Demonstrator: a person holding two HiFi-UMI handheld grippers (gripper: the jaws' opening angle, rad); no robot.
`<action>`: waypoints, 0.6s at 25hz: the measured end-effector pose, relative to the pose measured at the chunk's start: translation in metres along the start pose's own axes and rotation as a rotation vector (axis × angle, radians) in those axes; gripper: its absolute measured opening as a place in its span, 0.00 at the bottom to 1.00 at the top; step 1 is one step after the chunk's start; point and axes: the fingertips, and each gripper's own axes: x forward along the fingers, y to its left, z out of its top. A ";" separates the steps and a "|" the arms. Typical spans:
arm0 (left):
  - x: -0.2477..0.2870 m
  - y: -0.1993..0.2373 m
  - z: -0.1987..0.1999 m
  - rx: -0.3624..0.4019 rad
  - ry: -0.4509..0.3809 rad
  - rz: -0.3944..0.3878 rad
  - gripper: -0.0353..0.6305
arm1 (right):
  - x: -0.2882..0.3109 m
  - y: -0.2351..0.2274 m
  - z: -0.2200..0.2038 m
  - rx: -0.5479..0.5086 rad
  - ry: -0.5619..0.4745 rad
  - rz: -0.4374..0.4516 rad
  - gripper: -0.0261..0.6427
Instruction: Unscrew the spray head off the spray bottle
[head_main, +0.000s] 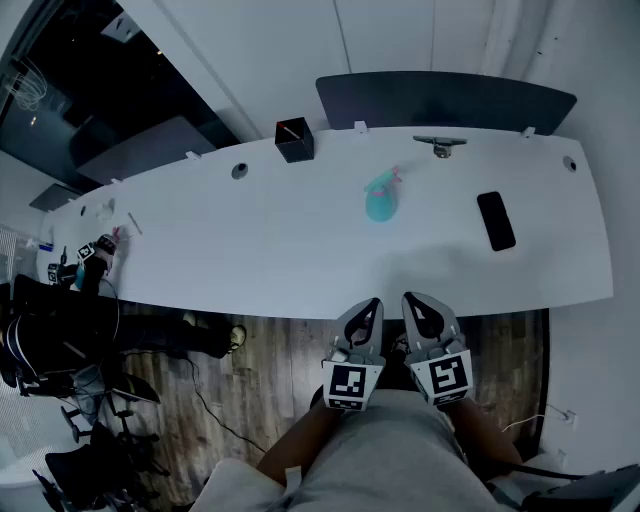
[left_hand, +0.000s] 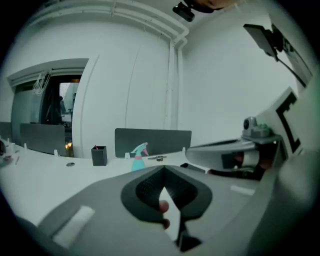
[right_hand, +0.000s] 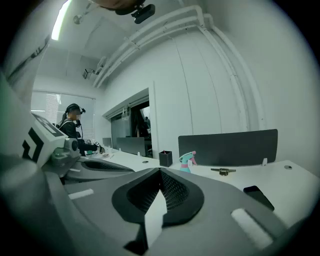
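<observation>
Left gripper (head_main: 368, 305) and right gripper (head_main: 414, 300) both closed, empty, well apart from bottle (head_main: 381, 197); arriving closed could topple it.

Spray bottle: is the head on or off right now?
On. The pink spray head sits atop the teal spray bottle, which stands upright on the white table.
</observation>
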 end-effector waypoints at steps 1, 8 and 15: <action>0.010 0.000 -0.001 0.016 0.007 0.007 0.06 | 0.008 -0.011 -0.002 -0.007 0.005 0.005 0.04; 0.058 0.018 -0.001 0.034 0.061 0.032 0.06 | 0.051 -0.050 -0.008 0.011 0.035 0.036 0.04; 0.105 0.059 -0.012 0.001 0.101 -0.001 0.06 | 0.101 -0.057 -0.017 -0.014 0.095 0.024 0.04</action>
